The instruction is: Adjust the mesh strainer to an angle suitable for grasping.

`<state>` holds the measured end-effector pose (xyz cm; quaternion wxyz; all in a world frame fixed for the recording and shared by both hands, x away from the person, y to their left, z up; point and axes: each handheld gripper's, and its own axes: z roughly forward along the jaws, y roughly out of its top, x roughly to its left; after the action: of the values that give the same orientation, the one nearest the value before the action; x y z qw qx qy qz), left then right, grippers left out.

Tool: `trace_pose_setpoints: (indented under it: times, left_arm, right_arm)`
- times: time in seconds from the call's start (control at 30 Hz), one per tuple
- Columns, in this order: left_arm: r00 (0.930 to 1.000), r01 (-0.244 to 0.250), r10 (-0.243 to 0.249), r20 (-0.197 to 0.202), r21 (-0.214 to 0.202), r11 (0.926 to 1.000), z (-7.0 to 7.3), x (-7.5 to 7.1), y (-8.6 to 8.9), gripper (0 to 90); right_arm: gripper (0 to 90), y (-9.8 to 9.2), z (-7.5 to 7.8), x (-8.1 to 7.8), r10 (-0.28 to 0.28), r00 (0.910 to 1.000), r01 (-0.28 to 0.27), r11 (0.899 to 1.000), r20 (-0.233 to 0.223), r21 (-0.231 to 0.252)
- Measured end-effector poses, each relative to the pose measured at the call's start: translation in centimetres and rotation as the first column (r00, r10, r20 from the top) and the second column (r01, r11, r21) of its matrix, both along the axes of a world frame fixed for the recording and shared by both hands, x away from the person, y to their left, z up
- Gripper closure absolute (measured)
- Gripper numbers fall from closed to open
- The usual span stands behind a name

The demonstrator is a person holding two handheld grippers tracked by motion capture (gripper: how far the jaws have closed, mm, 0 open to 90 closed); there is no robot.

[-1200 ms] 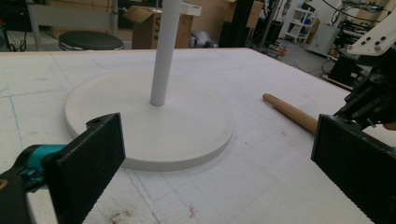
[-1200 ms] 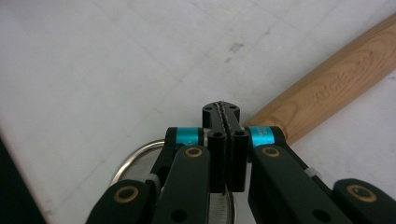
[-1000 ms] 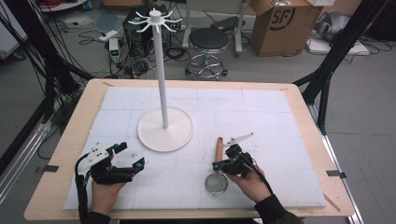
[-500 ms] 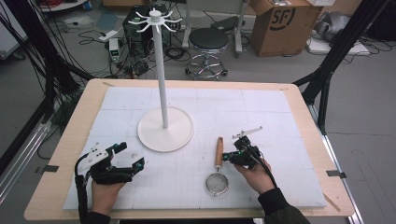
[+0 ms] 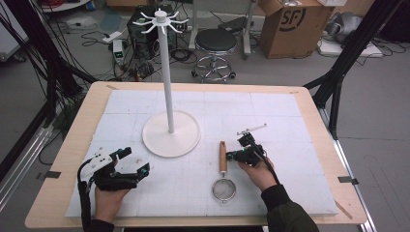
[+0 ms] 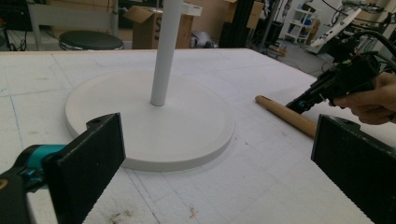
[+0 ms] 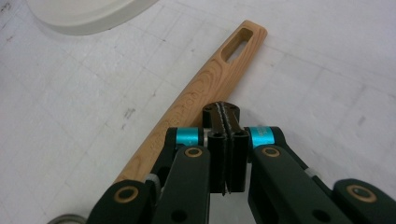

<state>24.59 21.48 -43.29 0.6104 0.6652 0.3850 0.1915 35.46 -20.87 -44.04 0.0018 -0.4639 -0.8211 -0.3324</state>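
My L gripper [image 5: 134, 162] sat open nr bench's front-left corner. R gripper [image 5: 232, 155] was closed, empty, just beside strainer [image 5: 223, 178] handle, front-centre. Stand [image 5: 171, 133] mid-bench.

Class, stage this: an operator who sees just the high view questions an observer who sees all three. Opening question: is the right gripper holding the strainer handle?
Observer: No. The right gripper has its jaws pressed together, empty.
Operator: Is there anything to hang the handle by?
Observer: Yes, the wooden handle has an oblong slot at its end.
Operator: And the left gripper?
Observer: The left gripper has its jaws wide apart, facing the stand's base.
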Motion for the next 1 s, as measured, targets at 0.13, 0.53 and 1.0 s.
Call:
trace_pose_setpoints:
  times: [0.13,0.53,1.0]
  left_arm:
    - [1.0000,-0.001,0.001,0.001,-0.002,1.0000,0.0,0.0,0.0,3.4]
    - [1.0000,0.004,-0.004,0.000,-0.002,1.0000,0.0,0.0,0.0,3.4]
    - [1.0000,0.007,-0.007,0.000,-0.005,1.0000,-0.1,0.2,0.1,3.4]
  right_arm:
    - [89.5,0.7,0.0,0.2,0.009,0.9999,-0.009,1.000,0.004,-0.006]
    - [89.5,2.8,0.0,0.3,0.061,0.9981,-0.061,0.998,-0.007,0.000]
    - [89.5,4.2,0.1,-0.2,0.105,0.9945,-0.105,0.994,0.002,-0.021]
